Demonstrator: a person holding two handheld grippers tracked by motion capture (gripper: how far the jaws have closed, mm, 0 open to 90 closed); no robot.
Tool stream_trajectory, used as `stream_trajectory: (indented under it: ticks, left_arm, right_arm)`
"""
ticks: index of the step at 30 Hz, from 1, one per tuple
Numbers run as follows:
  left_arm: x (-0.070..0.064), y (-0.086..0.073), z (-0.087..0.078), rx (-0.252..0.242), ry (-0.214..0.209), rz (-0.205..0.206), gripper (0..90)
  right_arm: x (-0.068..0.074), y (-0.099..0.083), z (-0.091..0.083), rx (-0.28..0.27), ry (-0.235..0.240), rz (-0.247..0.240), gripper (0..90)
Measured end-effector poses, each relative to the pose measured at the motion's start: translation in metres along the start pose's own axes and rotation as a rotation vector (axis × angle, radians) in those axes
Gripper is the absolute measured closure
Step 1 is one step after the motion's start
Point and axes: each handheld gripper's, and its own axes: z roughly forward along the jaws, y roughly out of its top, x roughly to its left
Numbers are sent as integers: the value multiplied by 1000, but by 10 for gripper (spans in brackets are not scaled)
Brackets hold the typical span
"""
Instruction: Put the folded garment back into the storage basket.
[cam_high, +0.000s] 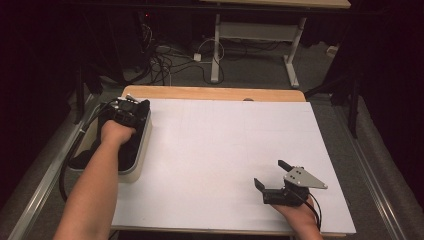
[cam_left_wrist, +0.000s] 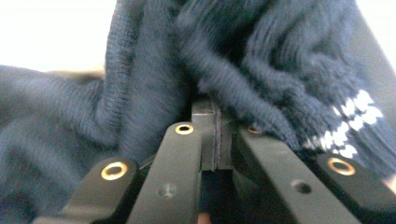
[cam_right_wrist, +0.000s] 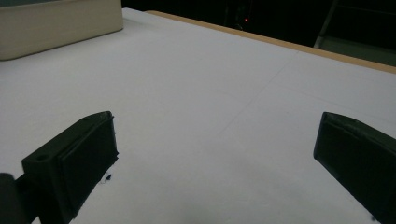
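A navy knitted garment (cam_left_wrist: 140, 84) with a small white pattern (cam_left_wrist: 351, 125) lies bunched in a white bin (cam_high: 143, 150) at the table's left edge; in the high view it shows as dark cloth (cam_high: 87, 152). My left gripper (cam_high: 131, 111) reaches down into the far end of the bin. In the left gripper view its jaws (cam_left_wrist: 211, 116) stand pressed together with their tips buried in a fold of the knit. My right gripper (cam_high: 270, 173) rests low over the white sheet (cam_high: 225, 145) near the front right, open (cam_right_wrist: 215, 158) with nothing between its jaws.
The bin's cream wall (cam_right_wrist: 60, 25) stands far to the left in the right gripper view. A wooden table edge (cam_high: 215, 93) runs along the back of the sheet. Beyond it are another table's legs (cam_high: 216, 50) and cables on the floor (cam_high: 165, 62).
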Motion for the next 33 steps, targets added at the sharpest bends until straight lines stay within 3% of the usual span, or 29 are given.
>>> stream_trajectory:
  ticks: [3,7,9,13,18,22,29,33]
  left_arm:
    - [3,-2,5,-6,-23,-12,865]
    - [3,-2,3,4,-11,0,864]
    - [2,-2,-4,18,21,19,863]
    - [6,-10,-22,31,39,2,860]
    - [14,-24,-46,56,66,-32,828]
    - [19,-39,-58,122,79,-61,737]
    - [17,-63,-66,266,56,-67,449]
    - [11,-71,-69,341,68,-80,306]
  right_arm:
    - [0,-1,2,6,5,-3,2]
    - [-2,-1,4,19,10,-1,2]
    - [-4,-2,5,36,8,-1,2]
    - [-12,-3,2,48,0,15,2]
    - [-15,-5,-7,32,-15,-18,2]
    - [-16,-7,-15,-12,-7,-8,2]
    - [-20,-9,-20,-53,23,-13,2]
    - [-19,-10,-18,-56,38,-22,2]
